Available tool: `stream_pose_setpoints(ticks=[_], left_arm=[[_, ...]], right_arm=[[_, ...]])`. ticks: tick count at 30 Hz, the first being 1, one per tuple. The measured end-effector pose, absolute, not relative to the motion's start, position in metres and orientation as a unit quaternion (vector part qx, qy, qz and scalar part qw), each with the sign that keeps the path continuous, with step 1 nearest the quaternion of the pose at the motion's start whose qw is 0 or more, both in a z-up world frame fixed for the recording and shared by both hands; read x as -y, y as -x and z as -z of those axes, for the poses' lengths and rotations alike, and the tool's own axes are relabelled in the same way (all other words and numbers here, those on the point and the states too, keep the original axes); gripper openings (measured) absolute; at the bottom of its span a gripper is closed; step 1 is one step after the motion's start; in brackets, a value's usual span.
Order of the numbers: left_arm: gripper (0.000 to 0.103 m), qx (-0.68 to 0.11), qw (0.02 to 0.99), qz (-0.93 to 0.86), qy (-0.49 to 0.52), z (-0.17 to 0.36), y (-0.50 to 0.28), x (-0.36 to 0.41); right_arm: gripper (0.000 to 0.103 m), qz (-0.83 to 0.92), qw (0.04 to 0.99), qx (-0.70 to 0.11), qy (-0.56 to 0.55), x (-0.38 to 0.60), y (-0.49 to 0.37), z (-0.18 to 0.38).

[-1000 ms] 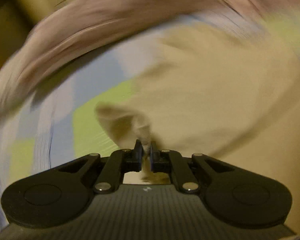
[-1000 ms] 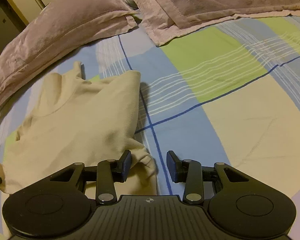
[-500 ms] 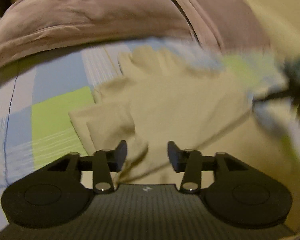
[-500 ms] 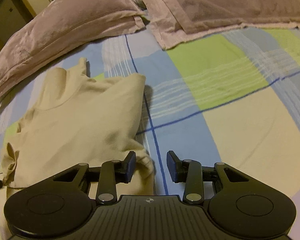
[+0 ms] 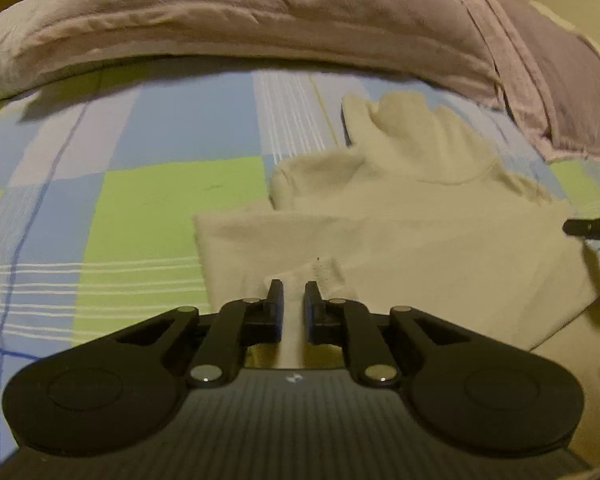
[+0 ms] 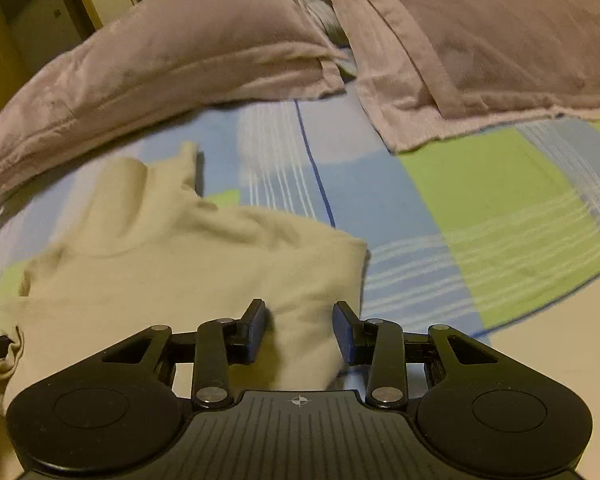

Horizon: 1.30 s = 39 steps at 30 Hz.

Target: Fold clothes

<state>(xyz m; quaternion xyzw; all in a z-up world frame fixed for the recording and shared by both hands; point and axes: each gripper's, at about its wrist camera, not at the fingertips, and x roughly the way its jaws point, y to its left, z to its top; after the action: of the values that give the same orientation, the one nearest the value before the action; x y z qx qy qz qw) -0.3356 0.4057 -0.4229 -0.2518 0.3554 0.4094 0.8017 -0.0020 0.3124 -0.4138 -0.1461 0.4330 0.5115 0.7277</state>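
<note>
On the left, the left claw (image 5: 292, 300) sits low over the near edge of the cream top (image 5: 400, 232), its two fingers a narrow gap apart with a small fold of cloth just ahead of them; nothing looks pinched, so I read it as released, though nearly closed. The top lies on the checked bed sheet (image 5: 160, 208), partly folded: a sleeve or side panel is turned in over the body, the high neck points toward the purple pillows (image 5: 260, 20), and the left edge makes a fairly straight line.

In the right wrist view, the same top (image 6: 160, 264) shows its right side turned under into a rounded fold beside the blue line of the sheet (image 6: 500, 208). The right claw (image 6: 300, 328) is spread wide, straddling the near right corner of the cloth and gripping nothing.

By my judgement the sides are gathered in, but the garment is still long and lumpy; a lengthwise fold and some smoothing seem to remain.
</note>
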Motion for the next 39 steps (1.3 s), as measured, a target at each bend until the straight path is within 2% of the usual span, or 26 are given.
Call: stream_pose_setpoints(ticks=[3,7,10,13,17,20,23,28,31,32,33,34,39], left_arm=[[0.01,-0.349,0.814,-0.384,0.263,0.418,0.347,-0.388],[0.012,-0.391,0.799,-0.375,0.262,0.436,0.347,-0.379],[0.012,-0.38,0.8,-0.373,0.276,0.417,0.345,-0.394],[0.012,-0.336,0.809,-0.379,0.299,0.391,0.347,-0.421],[0.031,-0.31,0.809,-0.369,0.337,0.394,0.321,-0.481],[0.035,-0.288,0.803,-0.353,0.385,0.413,0.289,-0.526],[0.035,-0.274,0.795,-0.334,0.427,0.435,0.259,-0.563],[0.035,-0.286,0.791,-0.327,0.43,0.459,0.221,-0.596],[0.027,-0.28,0.795,-0.309,0.44,0.469,0.214,-0.604],[0.008,-0.277,0.797,-0.302,0.445,0.471,0.213,-0.606],[0.002,-0.274,0.798,-0.294,0.448,0.472,0.212,-0.607],[0.001,-0.271,0.801,-0.287,0.45,0.472,0.212,-0.608],[0.001,-0.211,0.837,-0.26,0.433,0.444,0.241,-0.586]], right_arm=[[0.038,-0.53,0.723,-0.417,0.147,-0.301,0.012,0.396],[0.038,-0.547,0.708,-0.417,0.159,-0.3,0.012,0.385],[0.038,-0.554,0.695,-0.425,0.172,-0.307,0.007,0.38],[0.038,-0.561,0.681,-0.433,0.186,-0.313,0.001,0.376],[0.038,-0.577,0.664,-0.449,0.157,-0.345,-0.03,0.373],[0.038,-0.59,0.638,-0.48,0.125,-0.395,-0.053,0.392],[0.038,-0.598,0.613,-0.509,0.085,-0.441,-0.07,0.41],[0.038,-0.603,0.591,-0.533,0.05,-0.484,-0.078,0.431],[0.037,-0.604,0.586,-0.538,0.048,-0.496,-0.078,0.44],[0.036,-0.604,0.584,-0.54,0.047,-0.5,-0.078,0.442],[0.015,-0.605,0.582,-0.542,0.046,-0.504,-0.078,0.445],[0.007,-0.605,0.58,-0.543,0.046,-0.508,-0.078,0.448],[0.005,-0.631,0.568,-0.522,0.085,-0.47,-0.057,0.439]])
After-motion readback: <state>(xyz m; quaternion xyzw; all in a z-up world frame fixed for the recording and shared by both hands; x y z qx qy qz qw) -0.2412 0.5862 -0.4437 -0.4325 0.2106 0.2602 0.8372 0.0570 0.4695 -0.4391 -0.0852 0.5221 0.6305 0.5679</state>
